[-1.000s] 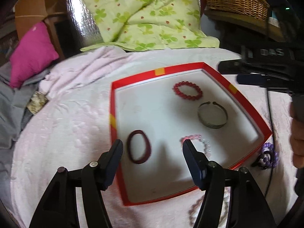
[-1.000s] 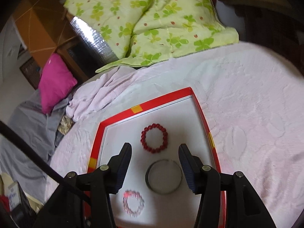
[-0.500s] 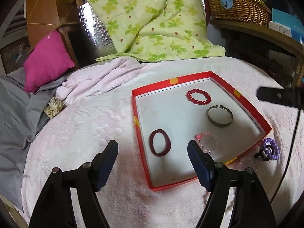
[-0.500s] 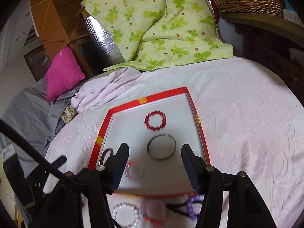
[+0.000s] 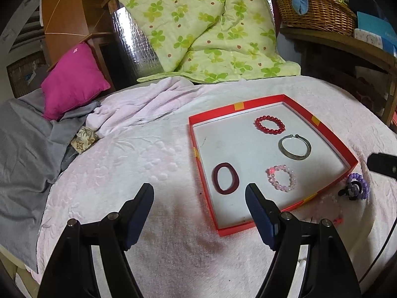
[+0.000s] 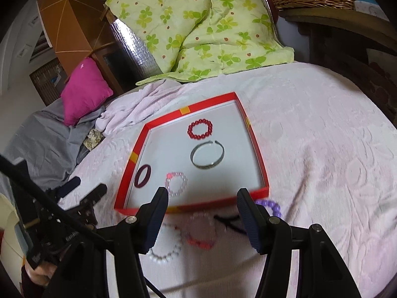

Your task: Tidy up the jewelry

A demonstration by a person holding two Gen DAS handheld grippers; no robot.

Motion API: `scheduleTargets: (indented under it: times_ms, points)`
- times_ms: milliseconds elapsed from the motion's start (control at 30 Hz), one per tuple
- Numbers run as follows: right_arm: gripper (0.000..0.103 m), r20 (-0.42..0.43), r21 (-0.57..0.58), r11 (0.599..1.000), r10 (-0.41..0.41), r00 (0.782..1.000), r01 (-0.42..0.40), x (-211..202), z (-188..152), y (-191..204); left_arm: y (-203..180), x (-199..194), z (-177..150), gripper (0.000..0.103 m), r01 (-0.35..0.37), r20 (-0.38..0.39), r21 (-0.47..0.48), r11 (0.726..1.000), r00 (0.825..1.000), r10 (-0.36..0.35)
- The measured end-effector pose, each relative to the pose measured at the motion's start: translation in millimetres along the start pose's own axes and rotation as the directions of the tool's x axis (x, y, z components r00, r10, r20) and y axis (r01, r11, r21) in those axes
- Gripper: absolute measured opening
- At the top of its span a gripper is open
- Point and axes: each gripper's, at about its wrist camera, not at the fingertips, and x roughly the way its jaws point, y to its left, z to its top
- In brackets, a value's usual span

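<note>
A red-rimmed tray [image 5: 330, 134] [image 6: 258, 149] lies on the pink bedspread. In it lie a red bead bracelet [image 5: 269, 124] [image 6: 200, 129], a silver bangle [image 5: 294, 147] [image 6: 207, 154], a pink bead bracelet [image 5: 282, 178] [image 6: 176, 183] and a dark red ring bracelet [image 5: 225, 178] [image 6: 142, 175]. Outside its near edge lie a purple bead bracelet [image 5: 357, 186] [image 6: 271, 207], a white pearl one [image 6: 165, 247] and a pink-red one [image 6: 201, 232]. My left gripper [image 5: 199, 198] is open and empty, left of the tray. My right gripper [image 6: 202, 202] is open and empty above the loose bracelets.
A green clover quilt [image 5: 208, 27] and a magenta pillow [image 5: 72, 84] lie at the back. Grey cloth [image 5: 22, 149] lies at the left. A wicker basket [image 5: 315, 7] stands on a shelf at the back right. A black cable [image 6: 230, 222] lies by the loose bracelets.
Both grippers have pulled back from over the tray toward its near side. The loose bracelets outside the tray have come into the right wrist view.
</note>
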Motion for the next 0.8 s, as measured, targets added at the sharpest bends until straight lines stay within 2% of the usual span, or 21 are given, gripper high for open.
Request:
scheduleTargets:
  times_ms: [800]
  points:
    - [0.061, -0.003, -0.019, 0.999, -0.045, 0.999, 0.045, -16, -15, -4, 7, -17, -3, 0.077, 0.007, 0.032, -0.015, 1.000, 0.999, -0.006]
